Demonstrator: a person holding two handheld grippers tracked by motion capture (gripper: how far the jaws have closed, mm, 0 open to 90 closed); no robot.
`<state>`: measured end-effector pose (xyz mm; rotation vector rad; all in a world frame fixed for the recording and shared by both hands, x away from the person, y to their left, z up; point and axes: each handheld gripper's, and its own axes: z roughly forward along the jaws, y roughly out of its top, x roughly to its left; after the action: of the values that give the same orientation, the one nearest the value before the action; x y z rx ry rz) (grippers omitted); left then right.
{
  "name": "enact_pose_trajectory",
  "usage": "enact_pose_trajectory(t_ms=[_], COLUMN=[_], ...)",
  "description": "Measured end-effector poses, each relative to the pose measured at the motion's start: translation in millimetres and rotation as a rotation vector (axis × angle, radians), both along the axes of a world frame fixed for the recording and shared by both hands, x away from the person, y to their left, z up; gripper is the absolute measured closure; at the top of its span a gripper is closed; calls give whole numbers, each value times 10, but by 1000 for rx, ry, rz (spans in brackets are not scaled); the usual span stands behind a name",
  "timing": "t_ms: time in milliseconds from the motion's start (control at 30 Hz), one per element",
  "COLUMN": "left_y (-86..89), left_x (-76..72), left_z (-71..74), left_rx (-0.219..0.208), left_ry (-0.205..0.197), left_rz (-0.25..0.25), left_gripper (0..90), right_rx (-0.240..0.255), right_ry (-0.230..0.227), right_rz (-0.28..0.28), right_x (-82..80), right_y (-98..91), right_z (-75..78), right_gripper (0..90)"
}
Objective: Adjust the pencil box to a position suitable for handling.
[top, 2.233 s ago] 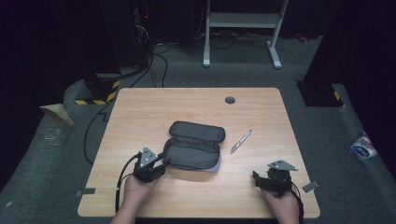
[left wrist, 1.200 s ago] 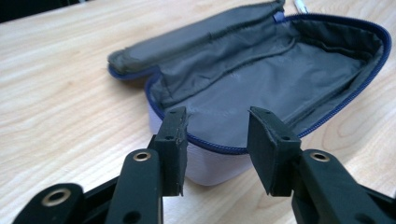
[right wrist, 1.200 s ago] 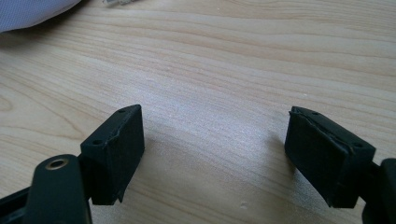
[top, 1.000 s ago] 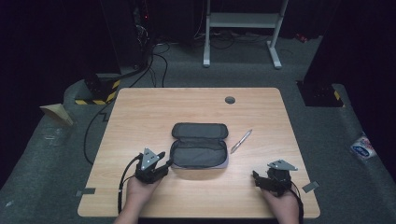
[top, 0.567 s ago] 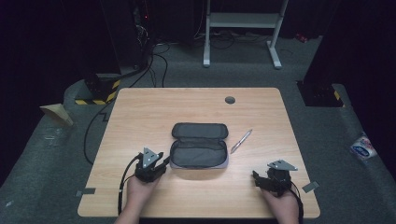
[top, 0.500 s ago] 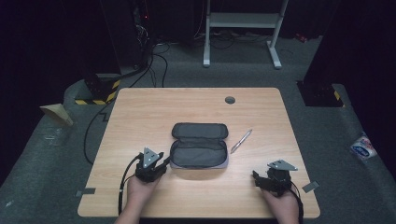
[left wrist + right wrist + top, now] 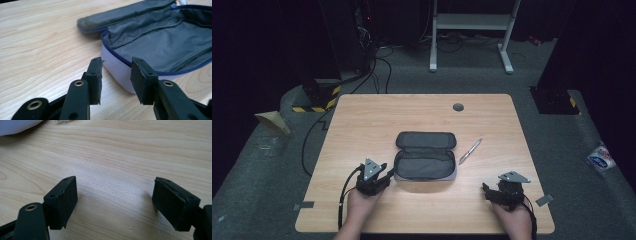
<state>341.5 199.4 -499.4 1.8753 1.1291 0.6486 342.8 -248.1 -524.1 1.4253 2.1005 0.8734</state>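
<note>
A grey zip pouch [image 7: 424, 162] lies unzipped in the middle of the wooden table [image 7: 362, 125], its lid folded back and its grey lining showing. In the left gripper view the pouch [image 7: 162, 45] has a white outer wall and blue zip. My left gripper [image 7: 388, 175] sits at its near left corner. Its jaws [image 7: 116, 72] have just been opening a little, with that corner right at the tips and no pad pressing on it. A silver pen [image 7: 470, 151] lies right of the pouch. My right gripper [image 7: 489, 192] rests open over bare wood [image 7: 115, 195].
A round cable grommet [image 7: 458, 107] sits near the table's far edge. Beyond the table are floor cables, a white stand frame [image 7: 472, 22] and a yellow-black striped block [image 7: 314, 105]. A packet [image 7: 599, 159] lies on the floor at right.
The pouch, skewed in the earliest frame, now lies square to the table's front edge. Over the last second both hands have kept still.
</note>
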Motion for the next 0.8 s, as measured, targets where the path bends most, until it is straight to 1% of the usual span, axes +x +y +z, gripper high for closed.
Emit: enact_pose_trajectory(t_ms=[67,100,133,167,200,233,267,300,333,400,433,467,500,533,567,600,633,667,700,733,800], left_y=[62,103,156,221,291,360,417,476,542,672,704,723,734,733,733,723,723,716,702,692,682], left_x=[13,33,59,87,118,135,130,103,75,22,9,-22,-37,-34,-25,-34,-34,-39,-41,-41,-50], left_z=[12,11,2,-15,-35,-57,-82,-97,-115,-184,-216,-260,-268,-265,-264,-272,-272,-275,-278,-281,-283], left_rx=[15,28,30,19,17,34,69,113,119,78,84,64,60,62,77,68,68,66,71,78,79], left_ry=[-5,7,35,64,102,142,165,178,180,200,197,179,171,175,173,171,171,172,174,171,173], left_rz=[20,27,40,52,64,78,85,96,110,144,152,163,168,165,152,150,150,149,144,139,144], left_gripper=[599,580,547,528,521,500,500,484,478,461,442,428,415,408,377,366,357,357,327,294,260], right_rx=[0,0,0,0,-1,1,1,1,1,2,2,2,0,0,0,-1,-1,-7,-10,1,18], right_ry=[0,0,0,0,2,0,0,1,1,3,6,12,15,15,9,5,5,-9,-13,-18,-31], right_rz=[0,0,0,0,1,0,0,1,2,6,5,15,16,16,15,18,18,18,17,16,29], right_x=[0,0,0,0,-1,0,0,0,0,-2,-4,-4,0,-1,-4,-19,-19,-30,-47,-61,-64], right_y=[0,-1,-1,-1,-2,-2,-2,-2,-3,-2,0,1,5,9,13,13,13,19,34,53,96], right_z=[0,0,0,0,2,0,0,0,0,1,3,7,9,9,8,16,16,17,23,31,51], right_gripper=[199,199,199,200,200,200,200,199,197,197,190,186,187,194,214,265,265,269,273,279,286])
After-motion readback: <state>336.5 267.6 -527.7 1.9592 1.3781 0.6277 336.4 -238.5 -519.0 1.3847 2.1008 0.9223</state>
